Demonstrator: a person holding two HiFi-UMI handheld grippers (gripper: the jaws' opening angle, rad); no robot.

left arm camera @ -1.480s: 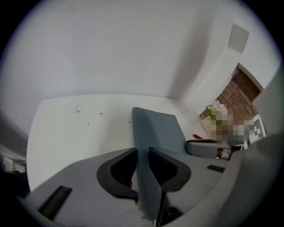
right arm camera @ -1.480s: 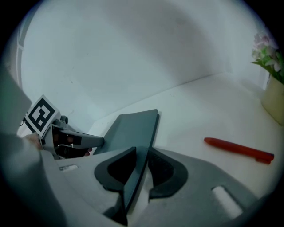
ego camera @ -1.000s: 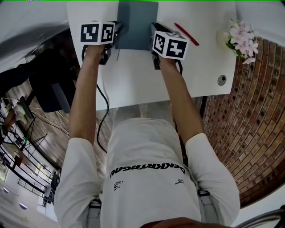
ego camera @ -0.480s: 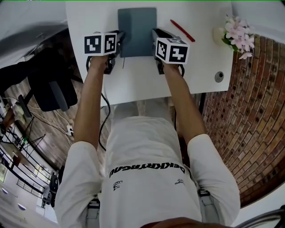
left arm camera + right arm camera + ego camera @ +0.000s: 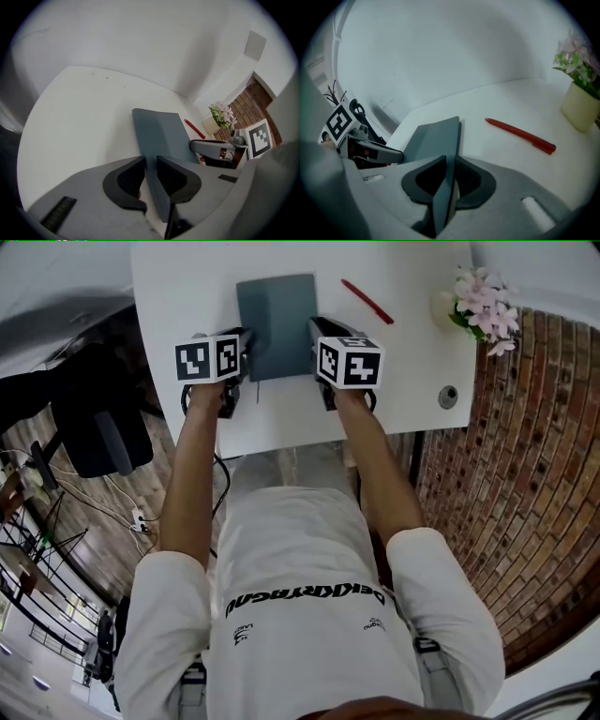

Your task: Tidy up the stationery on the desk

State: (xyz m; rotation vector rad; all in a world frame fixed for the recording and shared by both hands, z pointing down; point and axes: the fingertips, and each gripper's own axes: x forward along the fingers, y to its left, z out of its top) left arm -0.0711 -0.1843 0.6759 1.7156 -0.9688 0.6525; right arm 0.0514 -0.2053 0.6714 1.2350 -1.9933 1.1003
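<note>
A grey-blue notebook (image 5: 275, 320) lies on the white desk (image 5: 178, 296), and both grippers hold its near corners. My left gripper (image 5: 247, 341) grips its left edge; in the left gripper view the cover (image 5: 157, 133) runs between the pads of that gripper (image 5: 150, 164). My right gripper (image 5: 315, 332) has just been closing its jaws on the right edge. In the right gripper view the notebook (image 5: 433, 136) stands pinched edge-on in that gripper (image 5: 451, 164). A red pen (image 5: 367, 301) lies loose to the notebook's right.
A small pot of pink flowers (image 5: 478, 306) stands at the desk's far right corner, beyond the pen (image 5: 520, 135). A round cable hole (image 5: 448, 395) sits near the right front edge. A black chair (image 5: 94, 427) and a cable hang left of the desk.
Both grippers have drawn the notebook toward the desk's near edge, away from the back. The pen and the flower pot have stayed where they were.
</note>
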